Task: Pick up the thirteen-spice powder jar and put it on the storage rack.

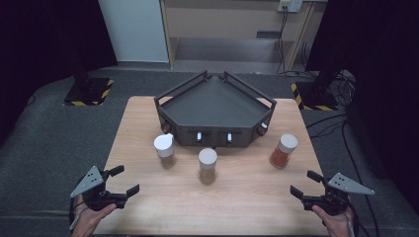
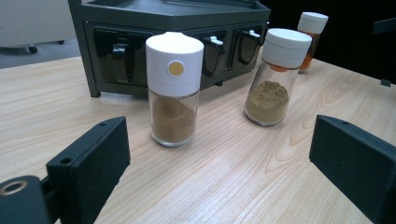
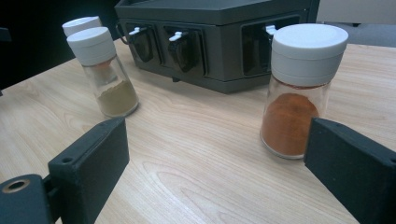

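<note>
Spice jars [image 1: 208,166] stood upright ahead of both grippers; left gripper [image 1: 117,180] and right gripper [image 1: 305,184] spread, nothing pinched; red jar [image 1: 283,150] nearest right.

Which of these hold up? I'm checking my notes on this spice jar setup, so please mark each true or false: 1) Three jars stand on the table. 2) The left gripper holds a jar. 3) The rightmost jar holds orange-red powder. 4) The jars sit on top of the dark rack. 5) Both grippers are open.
1) True: the left jar, the middle jar and the right jar stand on the table.
2) False: the left gripper is open and apart from every jar.
3) True.
4) False: they stand on the wood in front of the rack.
5) True: the right gripper holds nothing either.
</note>
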Demonstrator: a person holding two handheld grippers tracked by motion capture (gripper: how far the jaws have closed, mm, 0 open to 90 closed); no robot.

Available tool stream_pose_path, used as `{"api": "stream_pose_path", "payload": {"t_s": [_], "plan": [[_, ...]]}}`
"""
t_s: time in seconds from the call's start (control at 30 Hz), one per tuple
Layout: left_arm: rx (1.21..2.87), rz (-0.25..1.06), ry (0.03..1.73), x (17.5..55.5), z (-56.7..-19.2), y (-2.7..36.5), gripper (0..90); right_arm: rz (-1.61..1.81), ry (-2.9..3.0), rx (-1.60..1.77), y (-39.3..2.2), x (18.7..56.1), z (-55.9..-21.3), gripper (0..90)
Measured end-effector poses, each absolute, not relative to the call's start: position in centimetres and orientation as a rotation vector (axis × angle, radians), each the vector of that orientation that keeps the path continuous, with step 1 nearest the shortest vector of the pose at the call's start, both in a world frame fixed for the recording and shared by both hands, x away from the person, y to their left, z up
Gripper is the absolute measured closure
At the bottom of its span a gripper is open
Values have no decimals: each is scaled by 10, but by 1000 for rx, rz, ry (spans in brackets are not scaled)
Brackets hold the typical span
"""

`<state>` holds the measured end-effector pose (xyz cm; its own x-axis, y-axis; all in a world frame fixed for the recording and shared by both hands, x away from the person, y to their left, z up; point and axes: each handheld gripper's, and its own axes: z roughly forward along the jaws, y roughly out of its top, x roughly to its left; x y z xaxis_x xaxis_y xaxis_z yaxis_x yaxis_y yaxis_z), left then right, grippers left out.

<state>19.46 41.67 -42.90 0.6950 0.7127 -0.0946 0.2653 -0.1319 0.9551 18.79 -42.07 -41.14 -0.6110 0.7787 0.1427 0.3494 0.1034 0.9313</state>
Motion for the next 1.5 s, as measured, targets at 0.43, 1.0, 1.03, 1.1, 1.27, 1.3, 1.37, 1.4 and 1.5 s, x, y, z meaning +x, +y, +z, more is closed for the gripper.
{"api": "stream_pose_path", "payload": {"t_s": [0.43, 1.0, 1.03, 1.1, 1.27, 1.3, 1.37, 1.4, 1.5], "plan": [[1717, 468, 784, 195, -420, 412, 37, 1501, 2015, 1087, -419, 188, -410, 68], [1711, 471, 797, 201, -399, 418, 8, 1503, 2000, 1099, -418, 187, -410, 32], [1714, 471, 799, 202, -397, 418, 6, 1502, 2000, 1096, -418, 187, -410, 30], [1727, 473, 796, 204, -393, 418, 1, 1501, 2000, 1096, -418, 187, -410, 29], [1734, 479, 796, 207, -386, 418, 0, 1498, 2004, 1092, -417, 187, -410, 29], [1736, 476, 801, 208, -385, 419, 0, 1498, 2006, 1093, -417, 187, -410, 29], [1743, 471, 802, 209, -382, 420, 0, 1499, 2005, 1091, -417, 187, -410, 29], [1749, 471, 802, 210, -380, 420, 0, 1499, 2004, 1090, -417, 187, -410, 29], [1765, 471, 800, 212, -375, 420, 0, 1498, 2006, 1093, -417, 187, -409, 29]]}}
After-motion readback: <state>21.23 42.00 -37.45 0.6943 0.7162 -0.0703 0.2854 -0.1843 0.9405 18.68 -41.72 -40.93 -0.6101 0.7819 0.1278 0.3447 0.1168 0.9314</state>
